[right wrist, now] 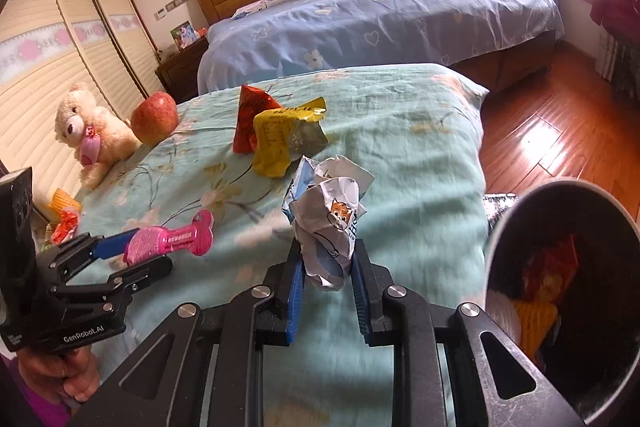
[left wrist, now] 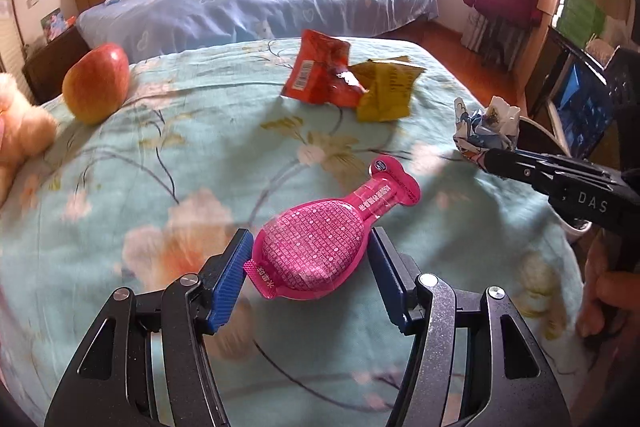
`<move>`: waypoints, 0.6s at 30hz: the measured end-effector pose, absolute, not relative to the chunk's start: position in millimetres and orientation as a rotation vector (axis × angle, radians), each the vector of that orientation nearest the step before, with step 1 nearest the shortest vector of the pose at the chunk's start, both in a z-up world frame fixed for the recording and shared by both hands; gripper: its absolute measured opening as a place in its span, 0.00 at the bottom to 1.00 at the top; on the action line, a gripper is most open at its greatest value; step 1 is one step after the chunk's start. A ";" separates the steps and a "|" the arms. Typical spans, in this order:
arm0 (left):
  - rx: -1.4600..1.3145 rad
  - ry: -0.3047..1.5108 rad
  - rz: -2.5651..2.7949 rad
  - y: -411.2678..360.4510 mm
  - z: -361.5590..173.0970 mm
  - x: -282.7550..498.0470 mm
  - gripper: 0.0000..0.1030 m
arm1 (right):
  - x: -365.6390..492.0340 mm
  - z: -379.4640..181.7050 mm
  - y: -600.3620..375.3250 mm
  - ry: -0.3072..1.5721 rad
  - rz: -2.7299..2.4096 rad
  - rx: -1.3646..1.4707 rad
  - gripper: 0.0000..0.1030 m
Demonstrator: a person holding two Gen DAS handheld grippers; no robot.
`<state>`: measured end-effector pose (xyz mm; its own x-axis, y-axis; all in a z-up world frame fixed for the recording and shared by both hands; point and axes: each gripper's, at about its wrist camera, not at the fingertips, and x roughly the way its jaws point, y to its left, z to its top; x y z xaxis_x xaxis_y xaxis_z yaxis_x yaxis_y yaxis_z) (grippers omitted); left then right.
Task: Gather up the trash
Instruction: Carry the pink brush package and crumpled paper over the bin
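Gripping both finds at once: my left gripper had its blue pads against the sides of the pink pouch, bulb end between the jaws, neck pointing away. My right gripper was clamped on the crumpled white wrapper, which stuck up well above the pads.

Both pieces appeared lifted off the floral bedspread. The bin stood just to the right of my right gripper, some trash already inside. Farther up the bed the red packet and yellow packet lay touching, not yet collected. An apple and a plush bear sat near the bed's left edge; I judged those not trash.

Risks noted:
- Pouch looked slick and rounded; held only at its widest part, it could squirt out forward.
- Wrapper was loose crumple; pads gripped the lower fold only, so it could slip or unfurl over the bin rim.
- Bin close to the bed edge; a bump might tip it.

Writing: "DAS" on the right gripper's body, "GenRobot.AI" on the left's. Pouch carried Chinese print, too blurred to read. Wrapper showed a cartoon tiger and partial letters "Ho".
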<state>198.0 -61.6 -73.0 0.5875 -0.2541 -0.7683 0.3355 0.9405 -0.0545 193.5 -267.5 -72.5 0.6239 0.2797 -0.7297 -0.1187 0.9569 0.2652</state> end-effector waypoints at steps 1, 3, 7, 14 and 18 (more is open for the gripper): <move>0.095 0.876 -0.346 -63.4 -72.3 192.1 0.57 | 191.0 -71.4 -268.0 0.867 0.229 0.203 0.21; 0.088 0.873 -0.351 -67.5 -70.8 183.6 0.57 | 180.4 -69.9 -270.5 0.863 0.227 0.214 0.21; 0.079 0.870 -0.363 -77.5 -69.2 169.9 0.57 | 164.4 -68.4 -276.5 0.859 0.216 0.227 0.21; 0.091 0.870 -0.404 -98.4 -67.3 152.8 0.57 | 136.9 -66.7 -293.3 0.847 0.183 0.264 0.21; 0.100 0.867 -0.425 -110.5 -65.2 146.2 0.57 | 123.3 -65.5 -303.6 0.841 0.163 0.281 0.21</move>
